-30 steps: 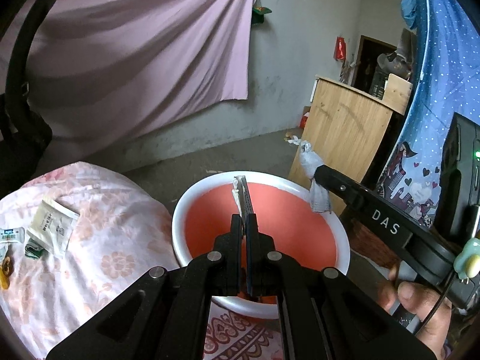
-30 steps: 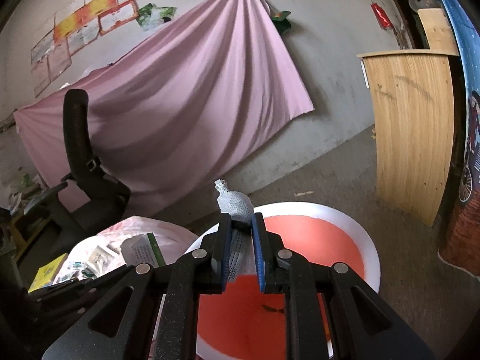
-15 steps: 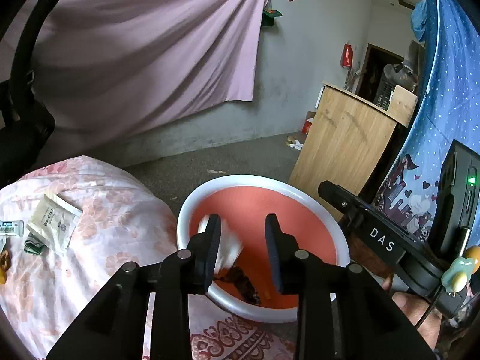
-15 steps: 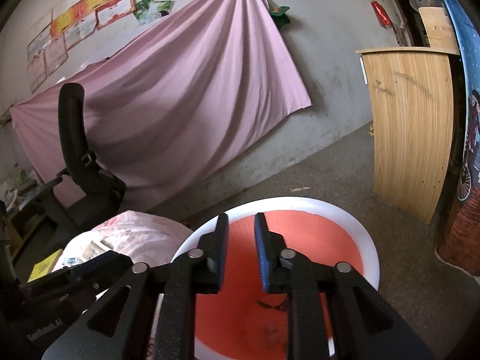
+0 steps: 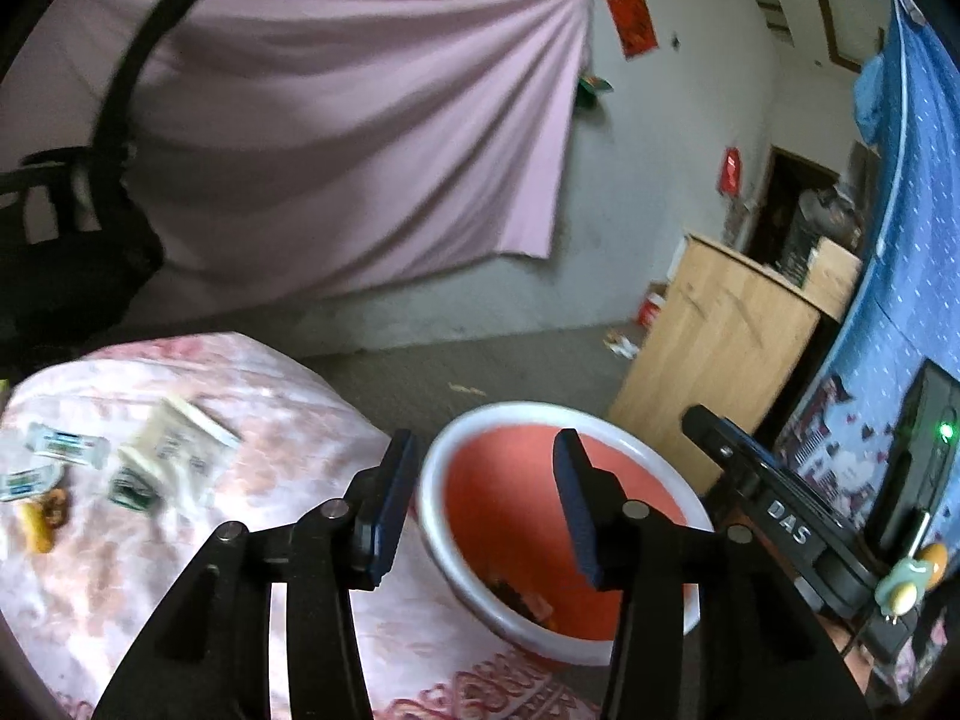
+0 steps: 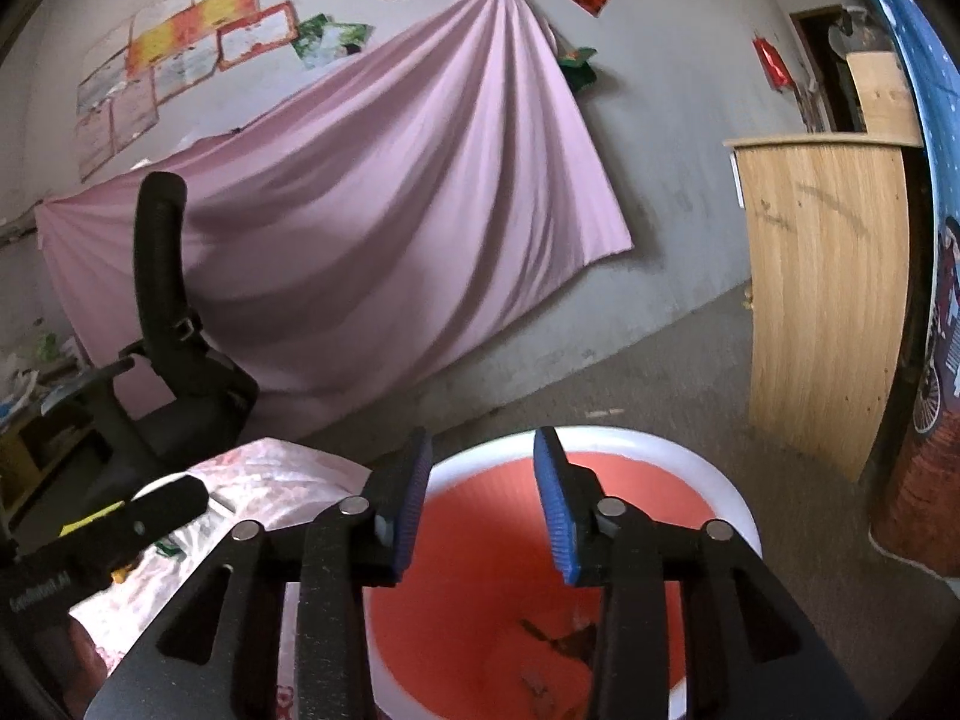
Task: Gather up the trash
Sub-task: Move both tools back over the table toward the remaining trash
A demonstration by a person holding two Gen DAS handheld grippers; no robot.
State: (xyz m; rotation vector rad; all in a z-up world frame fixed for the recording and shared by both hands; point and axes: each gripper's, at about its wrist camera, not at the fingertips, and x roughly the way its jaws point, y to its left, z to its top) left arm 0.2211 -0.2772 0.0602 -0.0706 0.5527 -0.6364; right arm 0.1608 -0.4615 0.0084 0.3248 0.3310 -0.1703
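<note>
A white basin with a red inside stands beside a table under a pink flowered cloth. Dark scraps of trash lie at its bottom. My left gripper hangs over the basin's left rim, its jaws opening with nothing between them. My right gripper is above the basin, its jaws opening too, and empty. On the cloth to the left lie several wrappers: a white packet, a small sachet and a yellow piece.
A black office chair stands behind the table at the left. A pink sheet hangs on the grey wall. A wooden cabinet and a blue patterned curtain close off the right side. Bare grey floor lies behind the basin.
Both grippers went from shut on trash, the left on a flat wrapper and the right on a white mesh piece, to open and empty. The left gripper has shifted left toward the table.
</note>
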